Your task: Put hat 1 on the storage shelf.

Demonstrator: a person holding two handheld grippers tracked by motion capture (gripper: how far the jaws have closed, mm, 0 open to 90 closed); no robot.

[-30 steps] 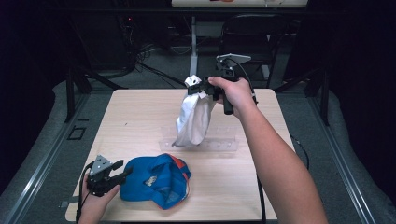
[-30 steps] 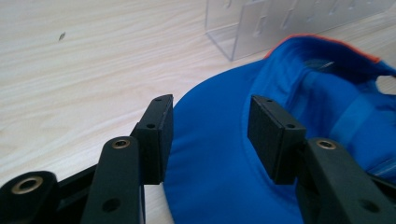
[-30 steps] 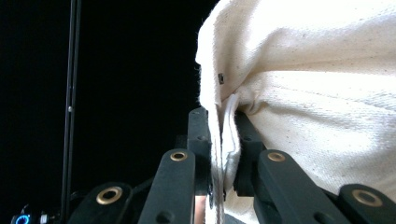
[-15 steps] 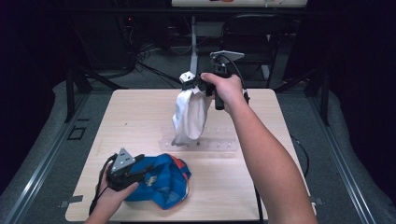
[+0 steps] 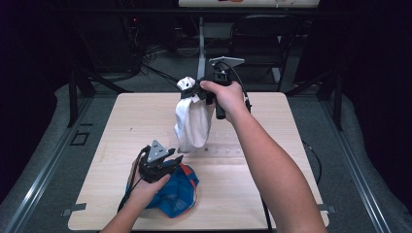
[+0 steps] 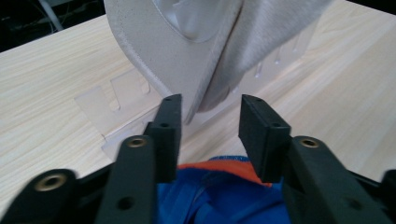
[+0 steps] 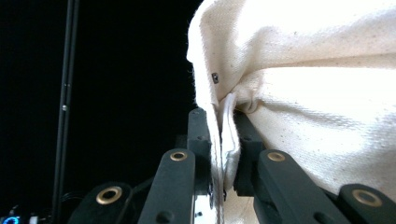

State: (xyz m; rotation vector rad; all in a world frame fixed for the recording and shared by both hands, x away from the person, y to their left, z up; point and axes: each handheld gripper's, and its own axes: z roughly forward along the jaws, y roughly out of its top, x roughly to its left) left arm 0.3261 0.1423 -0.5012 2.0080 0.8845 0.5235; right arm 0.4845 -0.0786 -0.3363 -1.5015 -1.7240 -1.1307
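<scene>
Holding the cream canvas cap (image 5: pixel 192 124) aloft, right gripper (image 7: pixel 224 154) has its jaws clamped on the cap's edge. Left gripper (image 6: pixel 210 135) jaws gape wide, cap brim just ahead between them, blue and orange cloth cap (image 6: pixel 219 196) beneath. I'd ease forward onto the brim, then close.

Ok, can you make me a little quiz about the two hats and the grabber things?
1. True or false: the right gripper is shut on the white cap and holds it up above the table.
2. What lies under the left gripper? A) a blue and orange cap B) a green ball C) a book
3. Fill in: in the left gripper view, the left gripper's jaws stand ____, with the white cap's brim hanging just beyond them.

Key: 1 true; 2 A; 3 open
</scene>
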